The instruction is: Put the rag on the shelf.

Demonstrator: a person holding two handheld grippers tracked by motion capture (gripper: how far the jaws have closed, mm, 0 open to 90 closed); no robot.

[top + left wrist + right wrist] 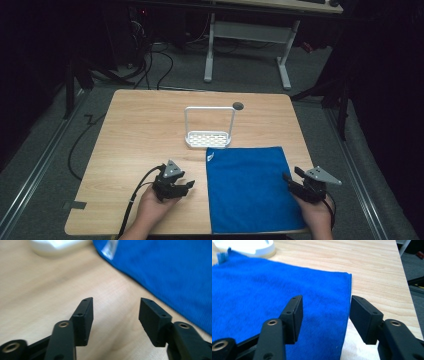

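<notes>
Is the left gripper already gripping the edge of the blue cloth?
No: in the left gripper view the left gripper has its jaws apart over bare table, and the blue cloth lies off to the side, untouched.

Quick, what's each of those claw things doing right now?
Left gripper: open, empty, over bare table.
Right gripper: open, empty, above the blue cloth's edge.

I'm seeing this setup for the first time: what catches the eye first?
The bright blue square cloth lying flat on the near right of the light wooden table. Just beyond its far left corner stands a white plastic rack with a tall hoop handle. An open hand-held gripper flanks the cloth on each side, left and right.
</notes>
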